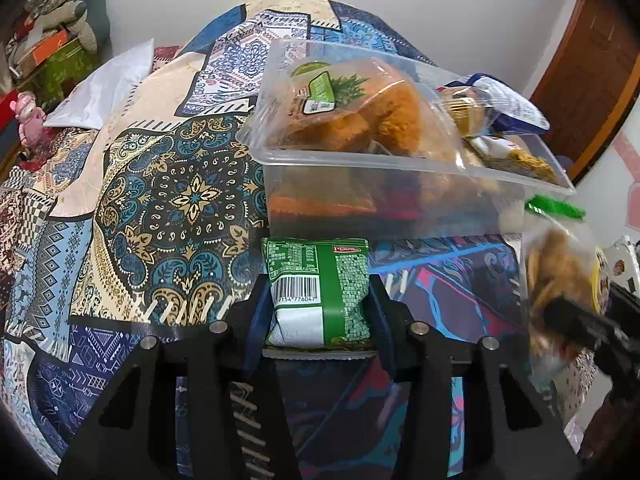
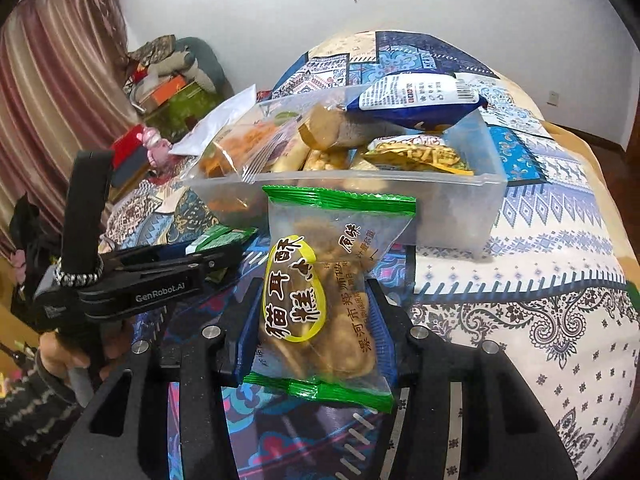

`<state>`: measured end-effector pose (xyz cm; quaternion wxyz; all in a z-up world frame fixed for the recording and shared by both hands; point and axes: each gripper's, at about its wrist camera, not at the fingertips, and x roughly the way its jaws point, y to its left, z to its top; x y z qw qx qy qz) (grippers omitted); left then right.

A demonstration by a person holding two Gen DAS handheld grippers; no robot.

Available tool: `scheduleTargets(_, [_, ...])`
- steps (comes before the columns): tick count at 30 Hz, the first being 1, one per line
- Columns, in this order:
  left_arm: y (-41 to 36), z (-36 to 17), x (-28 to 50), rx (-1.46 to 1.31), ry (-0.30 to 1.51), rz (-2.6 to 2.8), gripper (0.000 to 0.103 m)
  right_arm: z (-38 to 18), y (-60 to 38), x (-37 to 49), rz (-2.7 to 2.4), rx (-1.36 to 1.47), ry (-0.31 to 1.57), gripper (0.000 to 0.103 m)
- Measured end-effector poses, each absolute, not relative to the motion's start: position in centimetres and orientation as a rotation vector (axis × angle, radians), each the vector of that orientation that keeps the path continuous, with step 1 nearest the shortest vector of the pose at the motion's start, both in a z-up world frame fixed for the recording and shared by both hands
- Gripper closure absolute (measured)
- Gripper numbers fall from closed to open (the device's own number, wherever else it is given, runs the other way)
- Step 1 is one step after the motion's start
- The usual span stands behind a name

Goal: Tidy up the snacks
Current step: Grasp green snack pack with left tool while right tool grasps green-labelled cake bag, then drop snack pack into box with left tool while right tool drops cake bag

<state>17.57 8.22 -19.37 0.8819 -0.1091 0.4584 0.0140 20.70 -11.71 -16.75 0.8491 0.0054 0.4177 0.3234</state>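
Two grippers were at work over the bed [image 1: 160,184] with its patterned blue and cream patchwork quilt. The left gripper [image 1: 318,312] had its dark blue fingers [image 1: 258,312] pressed against both sides of a green and white snack packet with a barcode [image 1: 318,292], holding it just in front of the clear rectangular plastic bin [image 1: 400,164]. The right gripper [image 2: 312,320] had its fingers [image 2: 378,320] closed on a clear snack bag with green sealed ends and a yellow oval label [image 2: 320,292], also raised near the bin's front wall [image 2: 460,204]. Inside the bin lay several packets already: a clear bag of orange fried pieces with a green label [image 1: 360,120], a blue and white pouch [image 2: 416,96] resting on top, and a yellow packet [image 2: 416,152] beneath it. A white pillow [image 1: 104,92] sat farther up the bed.
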Motion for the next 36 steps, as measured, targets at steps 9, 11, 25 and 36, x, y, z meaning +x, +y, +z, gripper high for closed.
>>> scheduleTargets(9, [8.2, -17.1, 14.4, -0.197, 0.902, 0.021, 0.062, -14.7, -12.8, 20.7, 0.675, 0.043, 0.829, 0.058])
scheduleTargets(11, [8.3, -16.1, 13.9, -0.199, 0.880, 0.013, 0.062, -14.1, -12.8, 20.9, 0.670, 0.045, 0.812, 0.058])
scheduleTargets(25, [8.0, -8.7, 15.9, -0.183, 0.721, -0.047, 0.062, -9.5, -12.7, 23.8, 0.649, 0.075, 0.688, 0.058])
scheduleTargets(36, [8.7, -7.5, 22.0, -0.190, 0.703, -0.039, 0.062, -8.5, -9.6, 28.1, 0.686, 0.073, 0.662, 0.058])
